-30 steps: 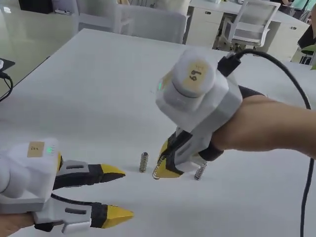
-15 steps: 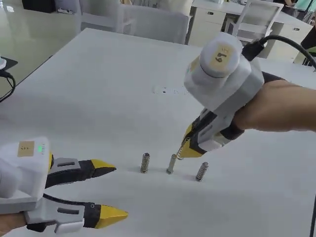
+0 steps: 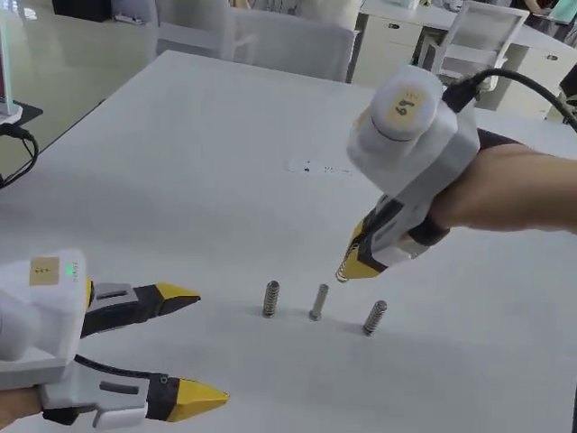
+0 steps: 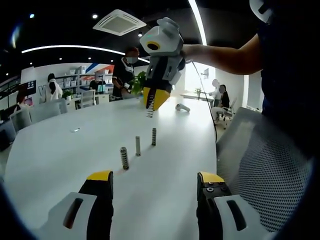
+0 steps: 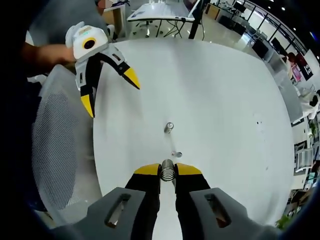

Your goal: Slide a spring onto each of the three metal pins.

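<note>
Only partly visible, a small coiled metal spring sits clamped in the yellow-tipped right gripper; the matching left gripper gapes empty.

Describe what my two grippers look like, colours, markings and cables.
The left gripper and right gripper have white-grey housings, black jaws, pointed yellow tips. The right has a round cap with a tan label marked 69 and a black cable. The left bears a tan sticker and a green light.

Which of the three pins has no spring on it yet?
The middle pin: a smooth bare post. The left pin and the right pin each carry coils. The right tool grips a spring near it.
</note>
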`<state>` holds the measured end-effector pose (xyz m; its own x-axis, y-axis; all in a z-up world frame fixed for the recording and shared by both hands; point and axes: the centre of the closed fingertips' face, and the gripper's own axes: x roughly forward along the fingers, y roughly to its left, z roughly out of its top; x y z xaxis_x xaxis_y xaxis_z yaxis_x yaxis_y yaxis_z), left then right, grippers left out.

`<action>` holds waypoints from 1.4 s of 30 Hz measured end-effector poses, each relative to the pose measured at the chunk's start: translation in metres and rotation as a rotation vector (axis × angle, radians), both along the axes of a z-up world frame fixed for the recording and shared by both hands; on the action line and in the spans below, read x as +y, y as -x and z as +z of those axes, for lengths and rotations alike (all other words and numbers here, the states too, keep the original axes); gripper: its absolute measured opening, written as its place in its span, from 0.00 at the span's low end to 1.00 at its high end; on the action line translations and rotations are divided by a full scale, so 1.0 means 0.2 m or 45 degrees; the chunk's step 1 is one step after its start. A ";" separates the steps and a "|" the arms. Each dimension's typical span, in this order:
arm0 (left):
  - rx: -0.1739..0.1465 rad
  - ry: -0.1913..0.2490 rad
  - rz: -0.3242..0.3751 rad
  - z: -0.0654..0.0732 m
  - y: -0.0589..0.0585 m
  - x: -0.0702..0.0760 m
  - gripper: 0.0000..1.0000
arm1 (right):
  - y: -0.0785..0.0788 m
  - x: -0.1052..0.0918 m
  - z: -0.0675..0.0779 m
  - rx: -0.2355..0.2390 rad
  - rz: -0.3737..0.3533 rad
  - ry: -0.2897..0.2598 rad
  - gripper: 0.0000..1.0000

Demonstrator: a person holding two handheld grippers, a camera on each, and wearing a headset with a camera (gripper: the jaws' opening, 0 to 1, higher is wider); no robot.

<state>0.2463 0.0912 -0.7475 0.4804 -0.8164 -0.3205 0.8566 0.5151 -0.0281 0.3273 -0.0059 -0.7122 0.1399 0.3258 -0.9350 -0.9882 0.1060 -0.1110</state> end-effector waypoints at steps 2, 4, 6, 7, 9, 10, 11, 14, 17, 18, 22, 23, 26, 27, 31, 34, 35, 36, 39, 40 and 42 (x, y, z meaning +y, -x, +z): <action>-0.003 -0.004 0.013 0.00 0.00 0.01 0.66 | 0.00 0.01 -0.02 0.006 0.004 0.010 0.08; -0.004 -0.003 0.017 0.00 0.00 0.02 0.67 | -0.01 0.01 -0.03 0.005 0.008 0.019 0.08; -0.009 -0.008 0.029 0.00 -0.01 0.03 0.68 | -0.02 0.01 -0.05 0.014 0.006 0.032 0.08; -0.008 -0.009 0.030 0.00 -0.01 0.03 0.69 | -0.02 0.01 -0.06 0.017 0.007 0.035 0.08; -0.011 -0.012 0.037 0.00 -0.01 0.04 0.69 | -0.03 0.00 -0.08 0.021 0.006 0.053 0.08; -0.011 -0.011 0.042 0.00 -0.01 0.04 0.71 | -0.04 0.00 -0.08 0.022 0.005 0.056 0.08; -0.010 -0.010 0.043 0.00 -0.01 0.04 0.71 | -0.04 0.01 -0.09 0.022 0.006 0.054 0.08; -0.010 -0.012 0.050 -0.01 -0.02 0.05 0.72 | -0.05 0.02 -0.11 0.031 0.002 0.060 0.08; -0.008 -0.007 0.055 -0.01 -0.02 0.05 0.73 | -0.08 0.03 -0.13 0.039 -0.007 0.059 0.08; -0.008 -0.008 0.055 -0.01 -0.02 0.05 0.72 | -0.08 0.03 -0.14 0.043 -0.010 0.062 0.08; -0.010 -0.009 0.062 0.00 -0.02 0.06 0.73 | -0.09 0.03 -0.17 0.057 -0.019 0.073 0.08; -0.011 -0.009 0.063 0.00 -0.02 0.07 0.73 | -0.10 0.03 -0.17 0.055 -0.019 0.073 0.08; -0.009 -0.012 0.067 0.00 -0.02 0.07 0.73 | -0.10 0.03 -0.19 0.071 -0.028 0.072 0.08; -0.009 -0.015 0.068 0.00 -0.02 0.07 0.73 | -0.10 0.04 -0.19 0.074 -0.028 0.073 0.08; -0.007 -0.016 0.074 0.00 -0.02 0.08 0.73 | -0.10 0.04 -0.21 0.076 -0.025 0.080 0.08; -0.004 -0.018 0.075 -0.01 -0.02 0.08 0.72 | -0.12 0.04 -0.23 0.082 -0.029 0.078 0.08; -0.004 -0.018 0.075 -0.01 -0.02 0.08 0.72 | -0.12 0.04 -0.22 0.083 -0.030 0.076 0.08; -0.003 -0.018 0.075 -0.01 -0.02 0.08 0.72 | -0.13 0.04 -0.23 0.083 -0.030 0.077 0.08; -0.002 -0.019 0.075 -0.01 -0.02 0.08 0.72 | -0.13 0.04 -0.24 0.087 -0.030 0.080 0.08; -0.002 -0.019 0.074 -0.01 -0.02 0.08 0.72 | -0.13 0.04 -0.24 0.088 -0.030 0.079 0.08; -0.001 -0.019 0.075 -0.01 -0.02 0.09 0.72 | -0.12 0.04 -0.25 0.097 -0.033 0.083 0.08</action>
<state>0.2496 0.1085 -0.7493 0.5276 -0.7819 -0.3322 0.8250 0.5648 -0.0190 0.3519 0.0019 -0.7622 0.0750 0.2611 -0.9624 -0.9911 0.1264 -0.0429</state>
